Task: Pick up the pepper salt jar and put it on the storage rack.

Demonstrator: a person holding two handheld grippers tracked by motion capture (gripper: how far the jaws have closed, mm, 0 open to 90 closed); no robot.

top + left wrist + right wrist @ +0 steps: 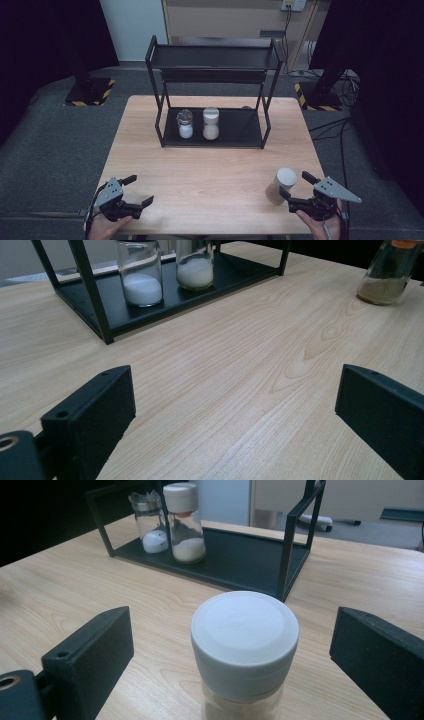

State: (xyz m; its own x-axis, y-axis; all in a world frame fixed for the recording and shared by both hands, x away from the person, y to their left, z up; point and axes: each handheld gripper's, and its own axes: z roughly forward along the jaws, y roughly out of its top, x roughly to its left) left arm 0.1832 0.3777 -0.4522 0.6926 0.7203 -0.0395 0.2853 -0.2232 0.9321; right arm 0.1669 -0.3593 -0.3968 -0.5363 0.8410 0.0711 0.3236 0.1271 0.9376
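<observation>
Approaching the white-capped jar (244, 650), standing upright on the wooden table (210, 165) at 5 o'clock, well apart from the black rack (214, 95) at 12 o'clock. Right gripper (296, 189) spread wide, jar between the jaws, untouched. Left gripper (136, 191) likewise released, idling at 7 o'clock. Centring on the smooth cylindrical glass below the cap, closing squarely, keeping upright.

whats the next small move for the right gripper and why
Probably close the right gripper on the white-capped jar. Its jaws stand open on either side of the cap without touching it, and the jar stands upright on the table, apart from the two jars on the black rack.
</observation>
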